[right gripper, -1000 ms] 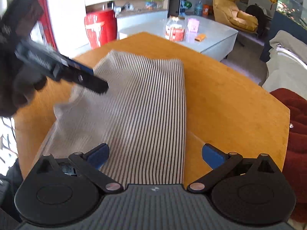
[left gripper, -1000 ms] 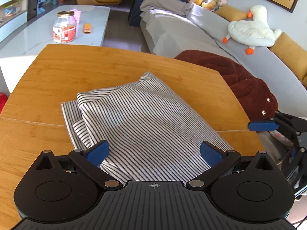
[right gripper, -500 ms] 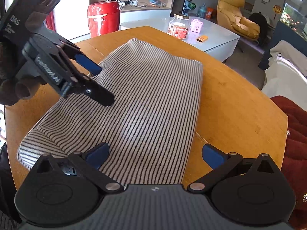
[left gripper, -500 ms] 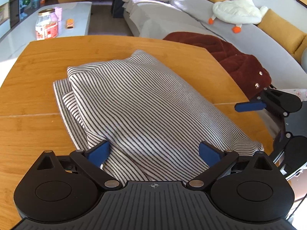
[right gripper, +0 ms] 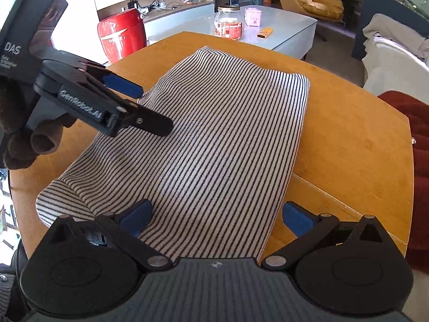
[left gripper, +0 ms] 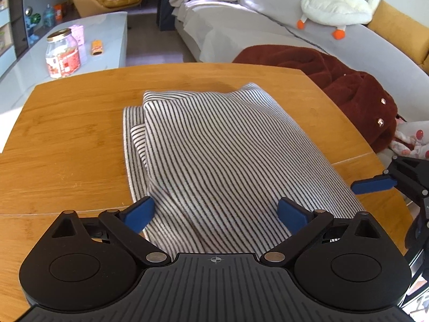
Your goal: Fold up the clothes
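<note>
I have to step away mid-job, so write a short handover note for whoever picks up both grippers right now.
Left gripper: open, holding nothing, poised over the near end of the striped garment.
Right gripper: open, empty, over the other near corner.
Garment: lies on the wooden table, folded into a long stack, with lower layers sticking out along one side.
Done: lengthwise folds look complete.
Left: probably one more fold across to shorten it, then tidy the uneven edges. The dark red garment on the sofa is unfolded.
</note>
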Demonstrator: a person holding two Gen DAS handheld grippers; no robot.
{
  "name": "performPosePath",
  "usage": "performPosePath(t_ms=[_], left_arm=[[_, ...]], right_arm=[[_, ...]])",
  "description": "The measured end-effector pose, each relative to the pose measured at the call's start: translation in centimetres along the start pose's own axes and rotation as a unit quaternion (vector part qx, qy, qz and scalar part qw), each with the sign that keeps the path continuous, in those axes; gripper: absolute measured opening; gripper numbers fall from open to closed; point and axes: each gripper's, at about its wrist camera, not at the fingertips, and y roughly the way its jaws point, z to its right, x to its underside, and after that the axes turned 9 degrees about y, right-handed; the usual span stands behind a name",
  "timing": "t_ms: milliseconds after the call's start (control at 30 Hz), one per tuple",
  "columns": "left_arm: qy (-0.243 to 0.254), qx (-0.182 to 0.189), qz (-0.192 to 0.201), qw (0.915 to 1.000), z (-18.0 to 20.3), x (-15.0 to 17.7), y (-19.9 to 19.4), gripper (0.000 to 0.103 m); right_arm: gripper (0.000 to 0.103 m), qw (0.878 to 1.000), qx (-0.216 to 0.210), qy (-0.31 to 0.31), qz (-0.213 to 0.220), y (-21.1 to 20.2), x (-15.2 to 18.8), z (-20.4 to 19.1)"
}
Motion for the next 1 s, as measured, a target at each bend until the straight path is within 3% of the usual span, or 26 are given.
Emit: performPosePath(t_ms=[267,467,700,867,1000], left_arm=[[0.006,0.028,-0.005,0.9996,1.2,3.5,-3.9,0.101],[0.036,0.031,-0.025,0.9985,2.2,5.1,-3.8,0.102],[0.036,0.03,-0.026,0.9986,2.3,5.7,-4.0,0.103],[0.037,0.022,-0.026,0.9988,2.6,6.0,-3.9,0.103],[0.033,0.022,-0.027,0.9989,2.5,6.0,-3.8,0.103]], right_arm=[[0.103,1.0,-0.001,0.0,0.005,-0.1,0.2,0.0],[0.103,1.0,-0.004,0.005,0.01,-0.1,0.2,0.0],[0.103,1.0,-0.007,0.011,0.013,-0.2,0.2,0.0],[0.103,0.998,-0.025,0.053,0.011,0.2,0.4,0.8],[0.103,0.997,-0.024,0.06,0.033,0.0,1.1,0.7]])
